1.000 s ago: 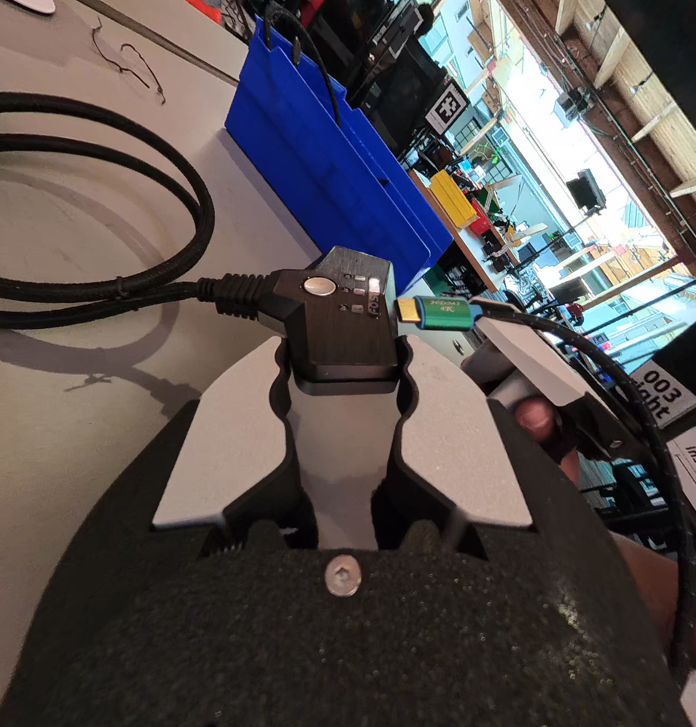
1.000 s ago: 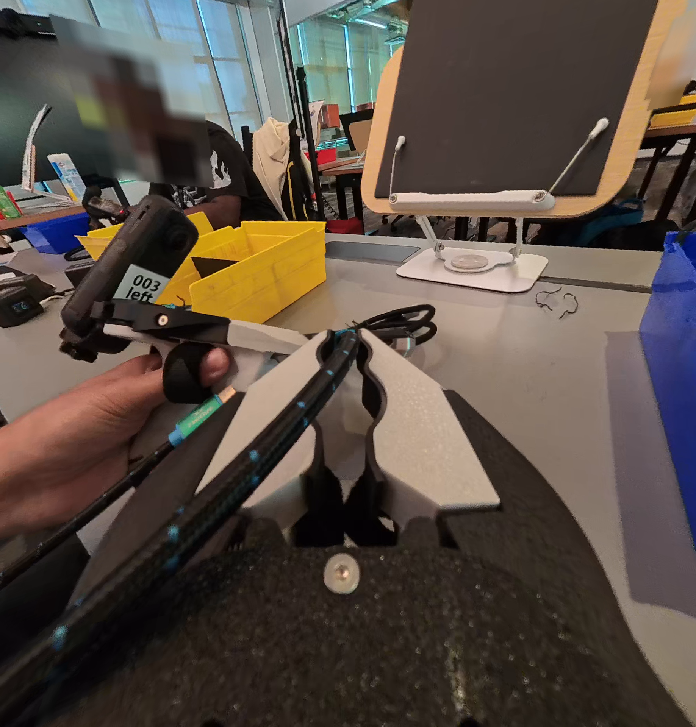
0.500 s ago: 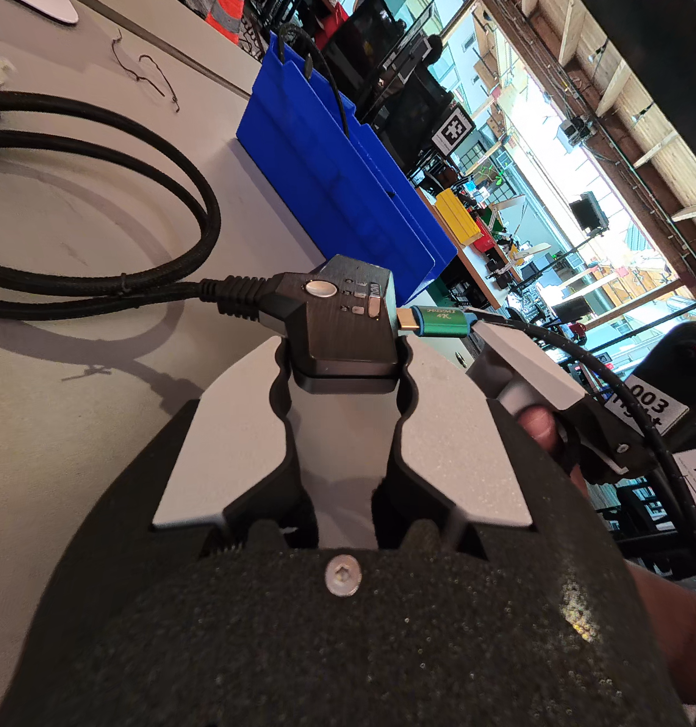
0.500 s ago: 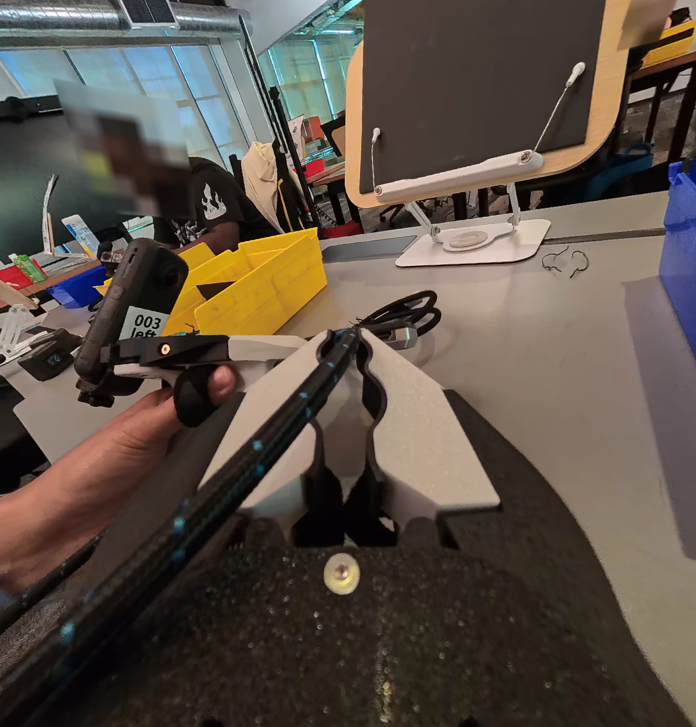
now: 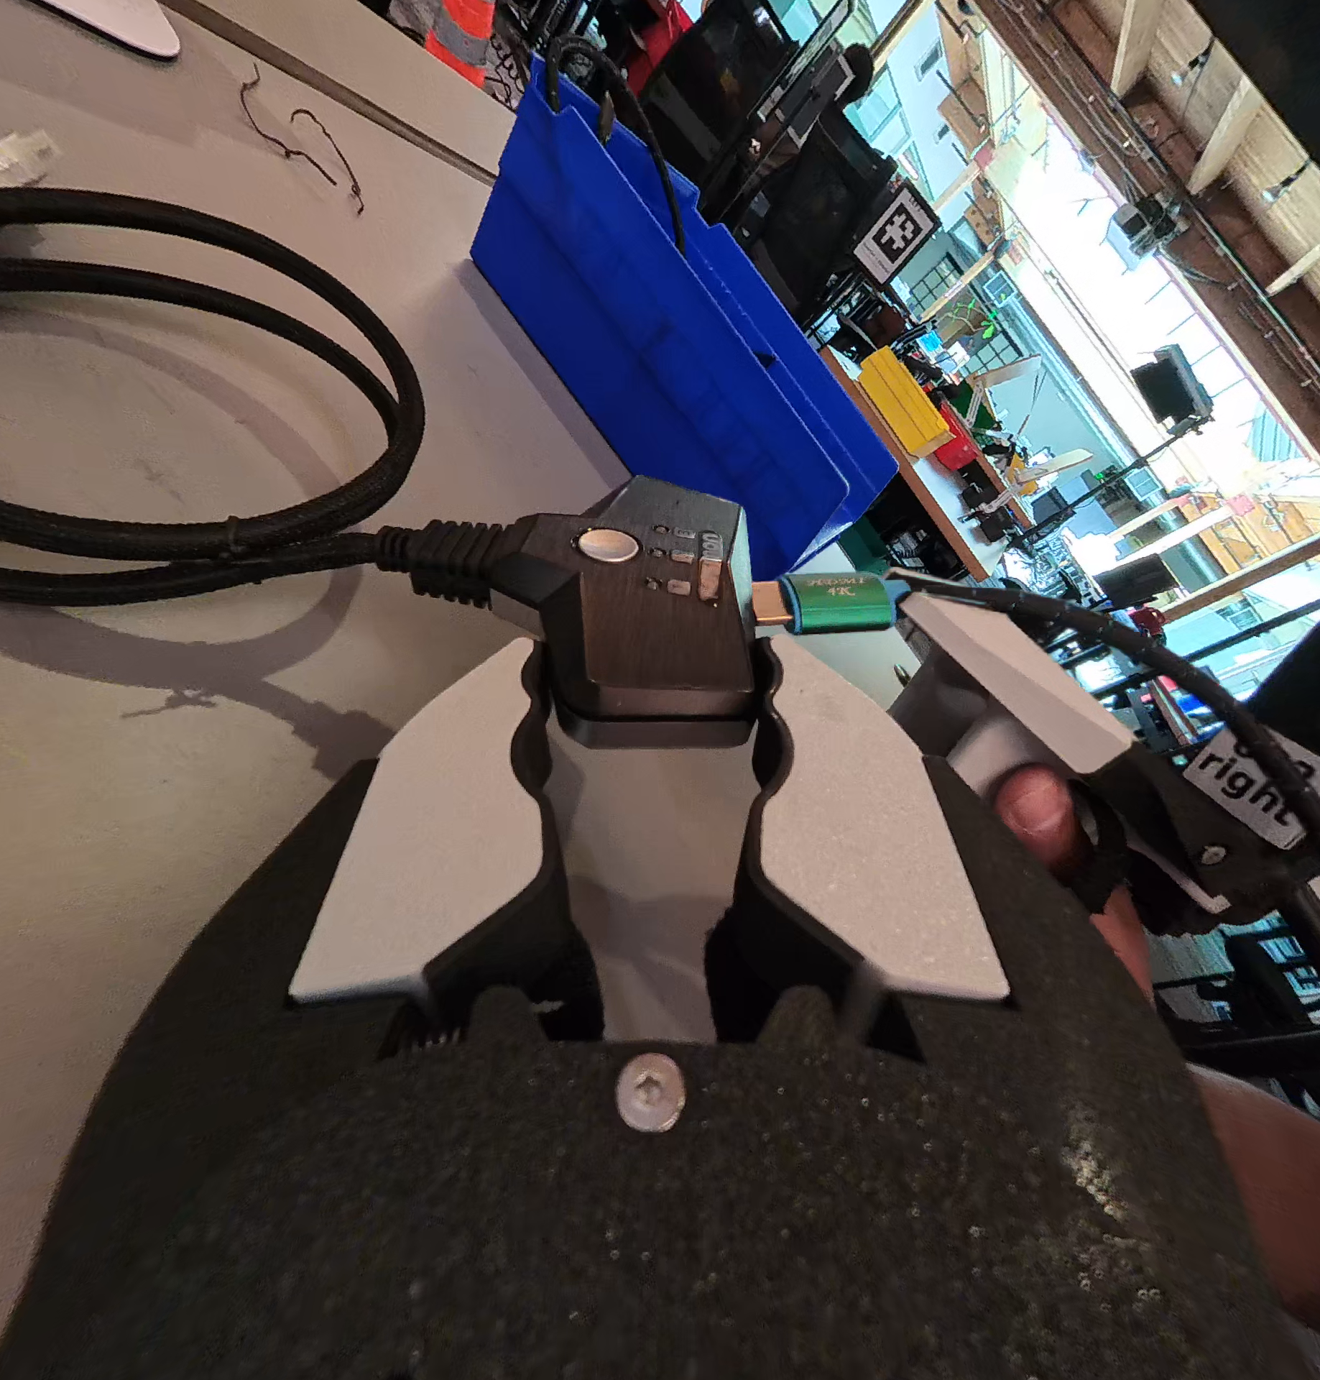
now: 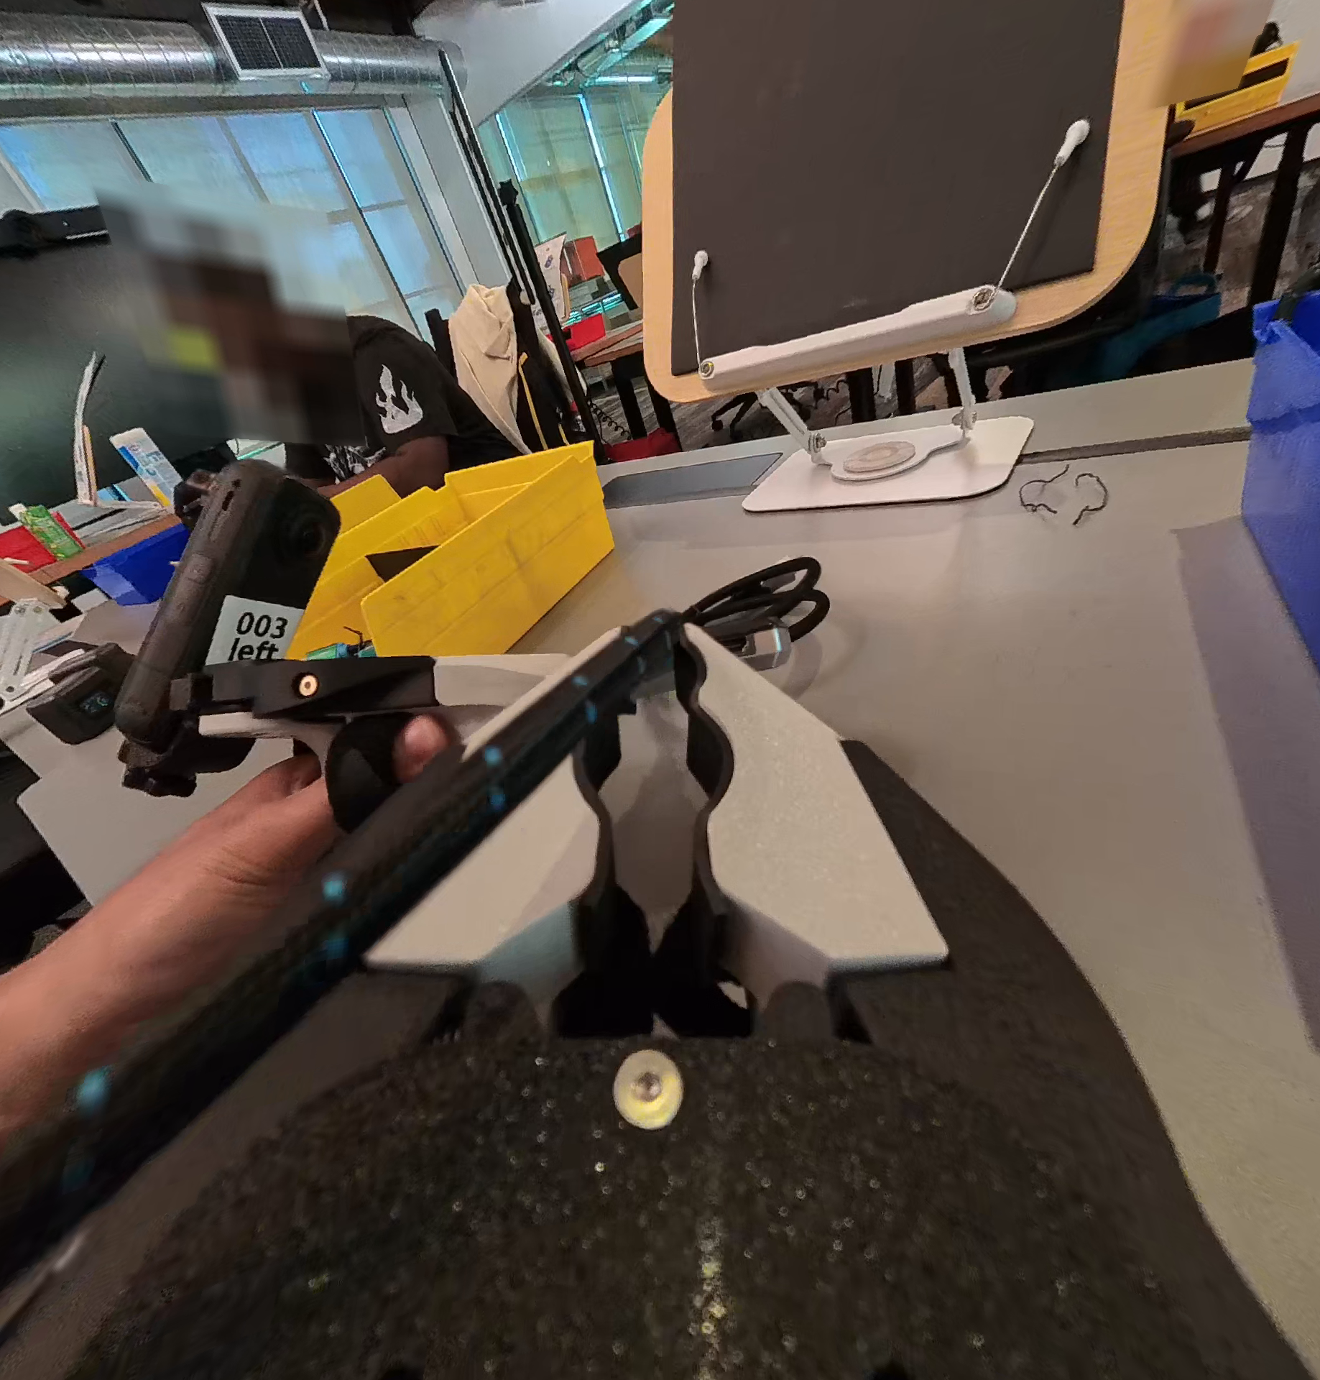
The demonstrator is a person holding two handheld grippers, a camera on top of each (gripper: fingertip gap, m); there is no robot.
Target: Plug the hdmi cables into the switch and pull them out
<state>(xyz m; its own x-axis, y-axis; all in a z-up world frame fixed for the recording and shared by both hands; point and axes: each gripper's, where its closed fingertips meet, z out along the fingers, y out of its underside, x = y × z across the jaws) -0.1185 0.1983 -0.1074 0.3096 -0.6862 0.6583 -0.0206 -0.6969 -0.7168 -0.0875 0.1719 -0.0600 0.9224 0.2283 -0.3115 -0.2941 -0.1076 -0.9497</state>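
Open-plan lab or workshop: grey desk (image 6: 1015, 672), blue bin (image 5: 664, 328), yellow bins (image 6: 477, 552), exposed duct (image 6: 156, 52), tall windows (image 6: 388, 194), fiducial tag (image 5: 894, 233).

Grey table (image 6: 1015, 672) with blue bin (image 5: 679, 358), coiled cable (image 5: 194, 448)

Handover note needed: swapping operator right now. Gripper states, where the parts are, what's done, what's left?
Left gripper: shut on the switch, held above the table.
Right gripper: shut on the blue-flecked cable just behind its green plug.
Green plug tip is at the switch's side port, metal still showing; full seating can't be confirmed.
Black cable leaves the switch's other side, coiled on the table.
Left: push home, then pull the cables out.
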